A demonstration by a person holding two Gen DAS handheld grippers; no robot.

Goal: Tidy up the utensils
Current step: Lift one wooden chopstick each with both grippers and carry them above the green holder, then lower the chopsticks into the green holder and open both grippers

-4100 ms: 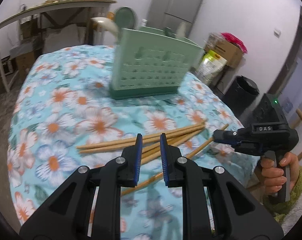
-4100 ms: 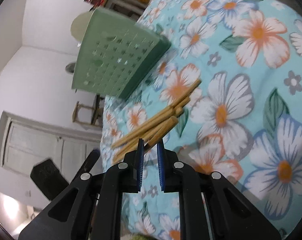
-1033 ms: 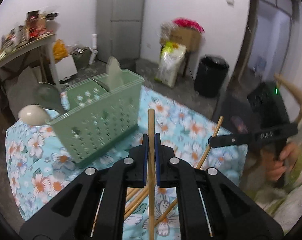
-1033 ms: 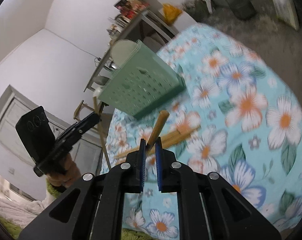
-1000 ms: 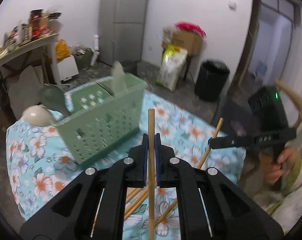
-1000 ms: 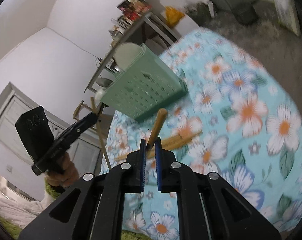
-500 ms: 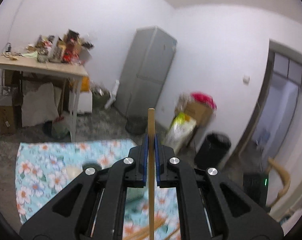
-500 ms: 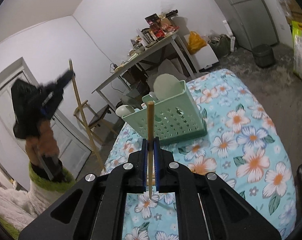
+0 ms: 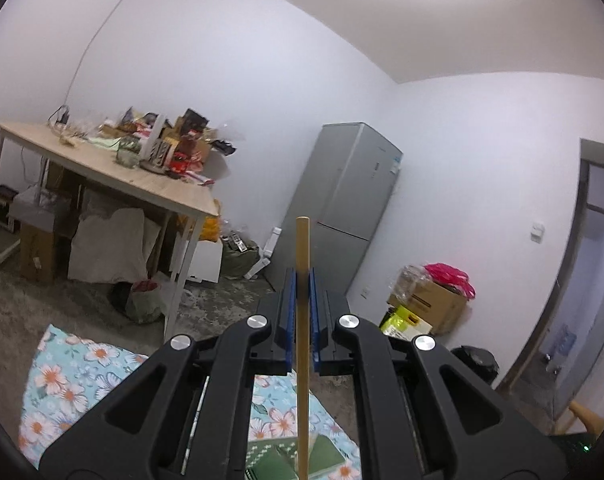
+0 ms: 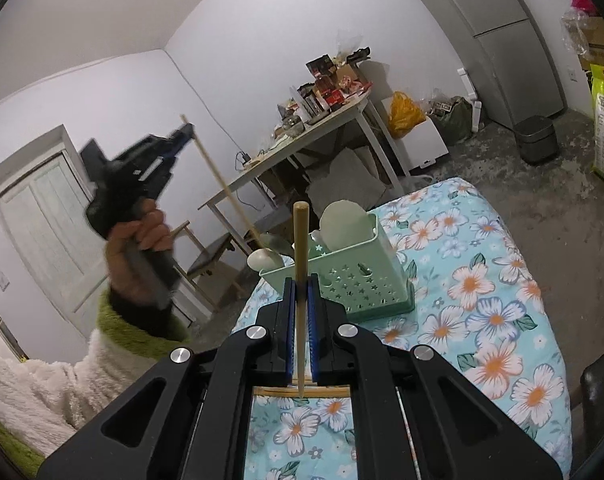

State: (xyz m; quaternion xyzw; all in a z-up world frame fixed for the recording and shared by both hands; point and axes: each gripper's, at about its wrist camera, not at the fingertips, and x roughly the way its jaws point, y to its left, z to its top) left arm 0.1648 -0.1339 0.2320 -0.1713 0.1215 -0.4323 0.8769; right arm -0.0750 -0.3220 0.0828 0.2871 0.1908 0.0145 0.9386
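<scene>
My left tool (image 9: pixel 301 292) is clamped on a chopstick (image 9: pixel 302 344) that stands upright through the centre of the left wrist view, its blunt end above the blue pads and its lower length running down out of the bottom edge. Directly behind that lower length, at the bottom centre of the frame, I see the green utensil basket (image 9: pixel 280 462) from above, so this chopstick hangs over the basket with its long axis already pointing down into it. In the right wrist view the same tool (image 10: pixel 182 136) sits raised at the upper left, and its chopstick (image 10: pixel 226 188) slants down to the right, its tip at the spoons (image 10: pixel 268 252) by the basket's left end.

My right tool (image 10: pixel 300 300) is also closed on a chopstick (image 10: pixel 300 280), vertical in the centre of the frame. The basket (image 10: pixel 341 280) on the floral table (image 10: pixel 481 320) lies just beyond and slightly right of these pads, a ladle (image 10: pixel 343 220) standing in it. Below the pads, more chopsticks (image 10: pixel 302 393) lie crosswise on the cloth.

I judge the left hand nearer to a drop: it needs mostly a straight descent. The right must first travel forward over the rim.
</scene>
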